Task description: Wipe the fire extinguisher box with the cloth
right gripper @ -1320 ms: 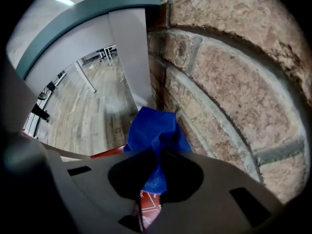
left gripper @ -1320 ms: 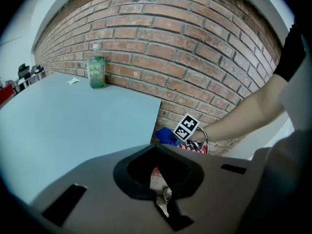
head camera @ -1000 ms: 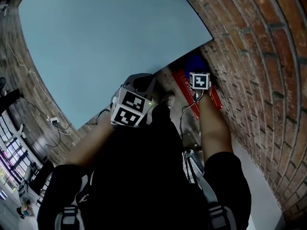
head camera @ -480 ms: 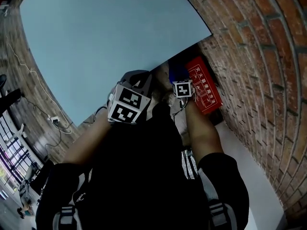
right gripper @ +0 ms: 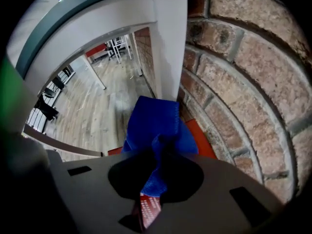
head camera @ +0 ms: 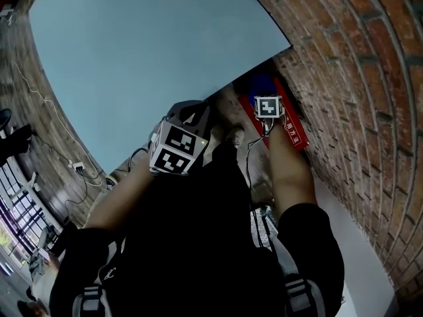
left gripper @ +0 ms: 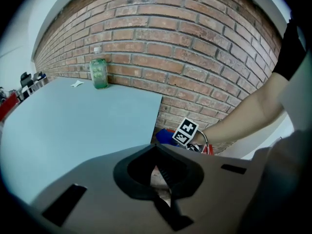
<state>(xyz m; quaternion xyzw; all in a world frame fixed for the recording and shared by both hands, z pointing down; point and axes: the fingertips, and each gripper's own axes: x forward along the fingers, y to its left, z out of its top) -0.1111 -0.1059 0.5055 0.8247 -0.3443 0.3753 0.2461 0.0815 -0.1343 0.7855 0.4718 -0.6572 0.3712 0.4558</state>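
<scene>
The red fire extinguisher box point(head camera: 293, 129) lies on the floor against the brick wall, partly under the table's corner. In the right gripper view its red top point(right gripper: 204, 141) shows beneath the blue cloth point(right gripper: 155, 128). My right gripper point(right gripper: 155, 182) is shut on that cloth and holds it down on the box. From above, the right gripper point(head camera: 266, 99) sits over the box's far end with the cloth point(head camera: 262, 84) bunched ahead of it. My left gripper point(head camera: 187, 113) hangs to the left, away from the box, jaws together and empty point(left gripper: 163, 182).
A light blue table point(head camera: 145, 51) fills the upper left, its corner over the box. On it, by the brick wall point(left gripper: 195, 48), stands a green bottle point(left gripper: 99, 73). A white table leg point(right gripper: 170, 48) stands just beyond the cloth. Cables point(head camera: 79, 170) lie on the wooden floor.
My right gripper swung left off the box's length half a second ago, then came back right toward the wall with the cloth. The left gripper barely moved.
</scene>
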